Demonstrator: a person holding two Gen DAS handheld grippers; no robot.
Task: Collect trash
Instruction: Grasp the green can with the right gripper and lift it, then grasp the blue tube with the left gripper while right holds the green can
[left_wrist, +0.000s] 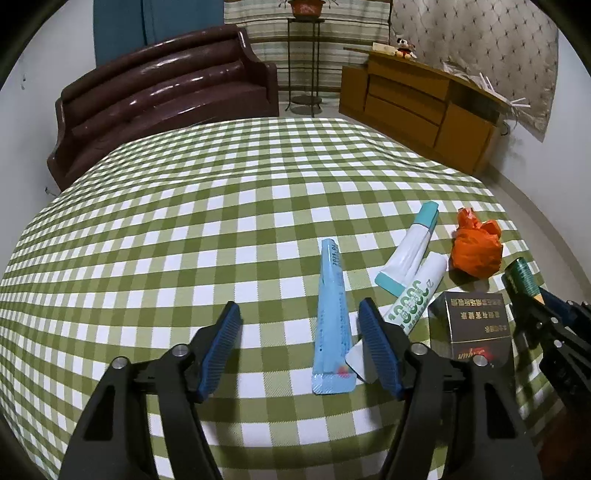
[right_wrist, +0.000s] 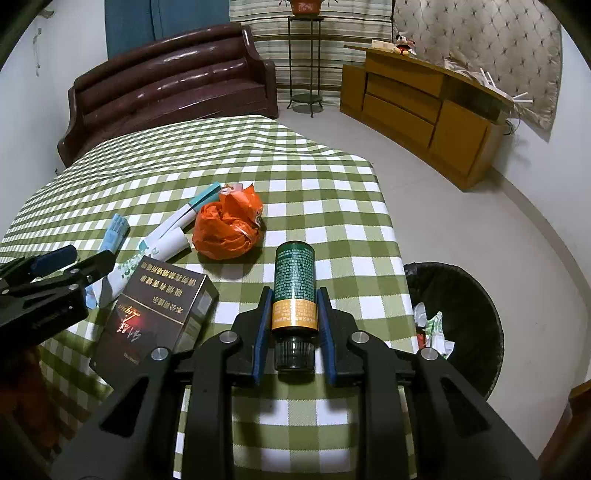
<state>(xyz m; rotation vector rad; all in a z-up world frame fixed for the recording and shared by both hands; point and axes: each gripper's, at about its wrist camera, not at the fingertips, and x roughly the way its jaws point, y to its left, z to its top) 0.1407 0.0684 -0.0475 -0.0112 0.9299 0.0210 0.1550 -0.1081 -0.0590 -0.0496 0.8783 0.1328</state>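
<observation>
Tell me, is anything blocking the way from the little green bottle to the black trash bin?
Nothing visible does. The right claw is shut on the green bottle, and the trash bin sits open on the floor just past the table edge. The orange bag and dark box lie on the other side.

The right fingers (right_wrist: 263, 325) are covering both flanks of the green bottle (right_wrist: 294, 284), and in the left view the dark carton (left_wrist: 472, 328) is hiding the white tube's (left_wrist: 419, 291) lower side (its print stays unreadable), while the bench (right_wrist: 384, 236) is cutting off the bin's (right_wrist: 480, 295) near rim
</observation>
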